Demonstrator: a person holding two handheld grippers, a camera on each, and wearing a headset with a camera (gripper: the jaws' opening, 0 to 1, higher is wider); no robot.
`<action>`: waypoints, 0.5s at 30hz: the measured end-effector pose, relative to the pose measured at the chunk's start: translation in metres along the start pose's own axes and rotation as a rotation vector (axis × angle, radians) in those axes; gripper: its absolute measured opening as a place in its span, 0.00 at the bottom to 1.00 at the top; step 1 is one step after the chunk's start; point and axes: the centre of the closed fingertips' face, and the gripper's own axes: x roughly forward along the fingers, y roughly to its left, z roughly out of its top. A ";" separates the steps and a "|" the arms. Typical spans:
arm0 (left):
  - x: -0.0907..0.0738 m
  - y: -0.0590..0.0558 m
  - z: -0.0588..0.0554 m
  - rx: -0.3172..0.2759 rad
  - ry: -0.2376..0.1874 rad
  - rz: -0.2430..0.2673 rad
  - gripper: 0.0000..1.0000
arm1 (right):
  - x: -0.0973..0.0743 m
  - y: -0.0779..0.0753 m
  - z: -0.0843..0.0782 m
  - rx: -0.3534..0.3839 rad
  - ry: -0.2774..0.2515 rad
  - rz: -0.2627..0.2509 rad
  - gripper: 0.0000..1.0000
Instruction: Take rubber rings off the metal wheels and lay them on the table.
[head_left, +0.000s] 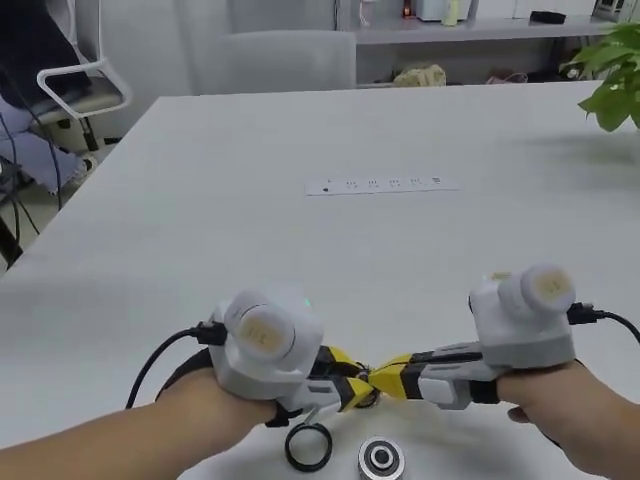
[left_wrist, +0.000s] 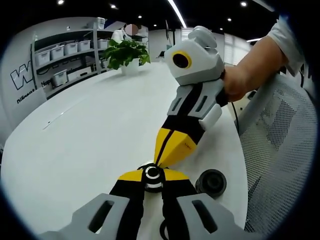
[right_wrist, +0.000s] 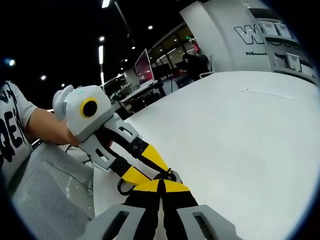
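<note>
A small metal wheel (left_wrist: 152, 177) with a black rubber rim sits pinched between the yellow tips of my left gripper (left_wrist: 152, 175), just above the table's near edge. My right gripper (left_wrist: 161, 161) comes in from the opposite side with its jaws pressed together on the wheel's rubber ring. In the head view the left gripper (head_left: 358, 388) and right gripper (head_left: 381, 380) meet tip to tip. A loose black rubber ring (head_left: 308, 447) lies flat on the table below them, with another wheel (head_left: 381, 458) beside it. In the right gripper view my right gripper (right_wrist: 161, 183) touches the left gripper (right_wrist: 165, 173).
A white power strip (head_left: 382, 185) lies mid-table. A potted plant (head_left: 615, 75) stands at the far right corner. An office chair (head_left: 85, 85) is off the far left. A mesh chair (left_wrist: 280, 150) sits close behind the near table edge.
</note>
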 end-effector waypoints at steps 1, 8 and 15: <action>0.000 0.000 0.000 0.000 -0.001 0.000 0.07 | 0.000 0.001 0.000 0.004 -0.001 0.001 0.00; 0.000 0.000 0.000 -0.005 -0.003 0.002 0.08 | -0.001 -0.002 0.000 0.001 0.000 -0.009 0.00; -0.002 -0.002 -0.001 -0.021 0.019 -0.016 0.08 | -0.003 -0.003 0.002 0.002 -0.005 -0.015 0.00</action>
